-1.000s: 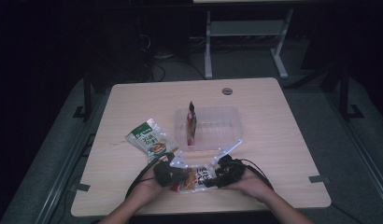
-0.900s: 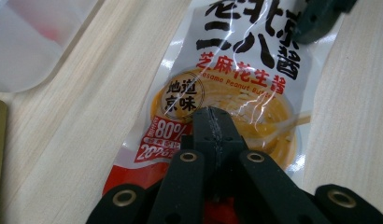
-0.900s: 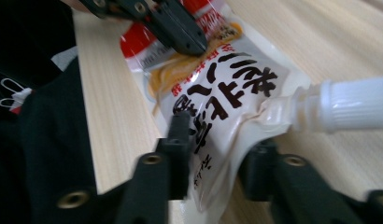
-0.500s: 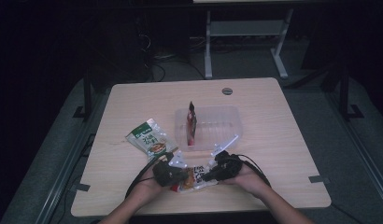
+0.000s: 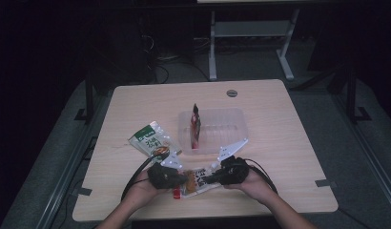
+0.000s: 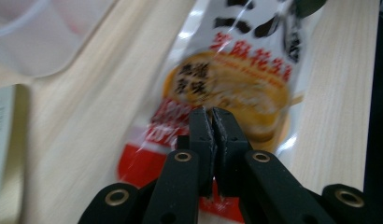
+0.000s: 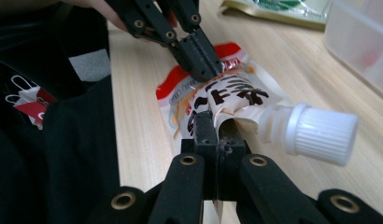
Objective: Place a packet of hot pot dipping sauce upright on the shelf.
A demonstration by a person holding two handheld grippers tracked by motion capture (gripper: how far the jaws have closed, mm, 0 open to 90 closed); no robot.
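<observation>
Right gripper [image 7: 216, 122] just clamped spouted pouch [image 7: 227, 100] (black Chinese lettering); left gripper [image 6: 212, 116] pinches it too.

Wooden table [image 5: 279, 143] bears spouted pouch [image 5: 196, 179], green packet [image 5: 150, 138] (flat), clear tray [image 5: 231, 125]

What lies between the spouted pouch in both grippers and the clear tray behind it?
Nothing visible. The spouted pouch is pinched at its ends by the left gripper and the right gripper, whose jaws have just closed on it. Bare table leads to the clear tray. The green packet lies off to the left.
</observation>
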